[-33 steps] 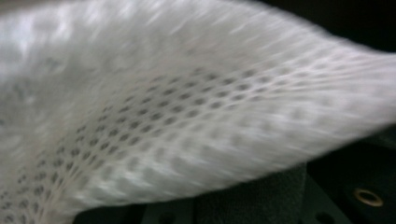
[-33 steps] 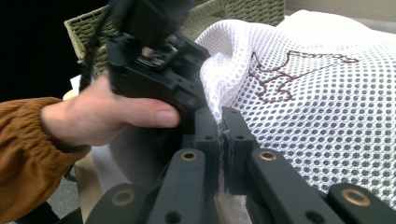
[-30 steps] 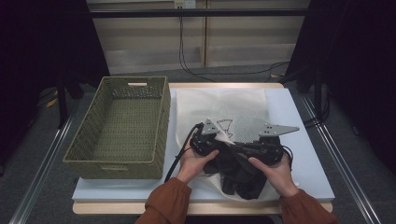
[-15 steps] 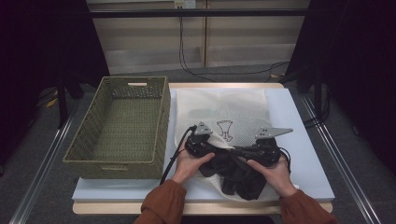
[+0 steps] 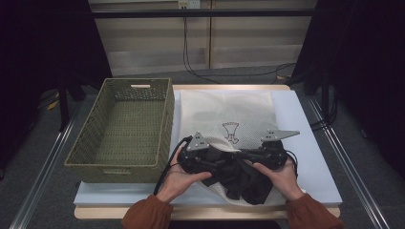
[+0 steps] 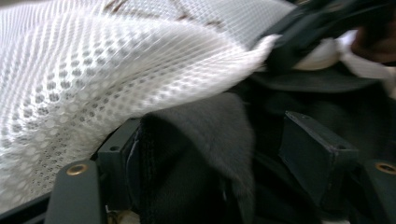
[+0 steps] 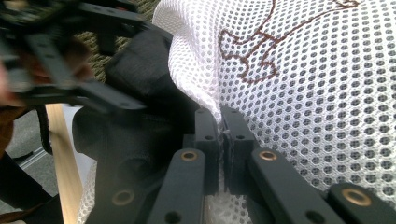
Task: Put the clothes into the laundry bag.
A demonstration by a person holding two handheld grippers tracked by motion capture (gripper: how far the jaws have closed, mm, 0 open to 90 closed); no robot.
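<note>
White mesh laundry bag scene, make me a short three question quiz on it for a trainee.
1. True or false: the right gripper is shut on the edge of the white mesh laundry bag.
2. Which lies between the left gripper's fingers?
A. dark cloth garment
B. the basket's rim
C. a cable
3. Fill in: the woven green rectangular basket sits to the ____ of the bag in the high view.

Key
1. True: the fingers pinch the mesh edge.
2. A; the left fingers have just been opening and do not press on the garment.
3. left
</note>
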